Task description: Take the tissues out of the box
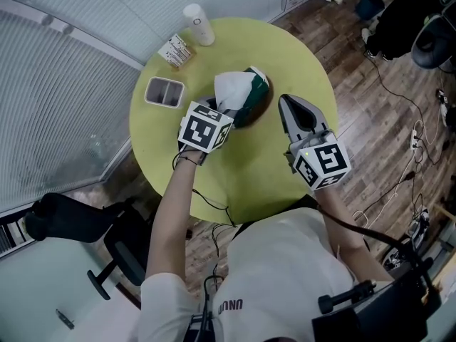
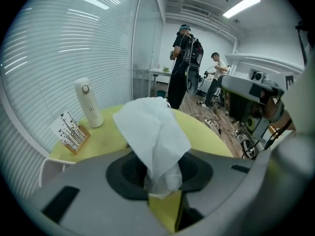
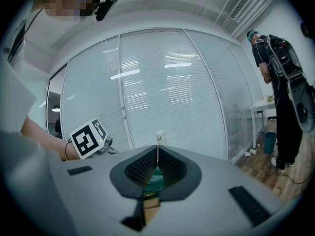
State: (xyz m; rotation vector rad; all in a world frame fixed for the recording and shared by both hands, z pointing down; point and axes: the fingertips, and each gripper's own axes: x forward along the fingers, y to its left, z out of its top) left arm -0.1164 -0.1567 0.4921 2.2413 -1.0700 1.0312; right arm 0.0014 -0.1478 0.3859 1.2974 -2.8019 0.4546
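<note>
A dark green tissue box stands near the middle of the round yellow-green table. A white tissue rises out of it. My left gripper sits right at the box's near left side, shut on this tissue. In the left gripper view the tissue fans up from the pinch between the jaws of the left gripper. My right gripper hangs to the right of the box, shut and holding nothing. In the right gripper view the tips of the right gripper meet.
A white bottle and a card stand are at the table's far edge, with a white rectangular container left of the box. A black chair stands at the left and cables lie on the floor at the right. Two people stand far off.
</note>
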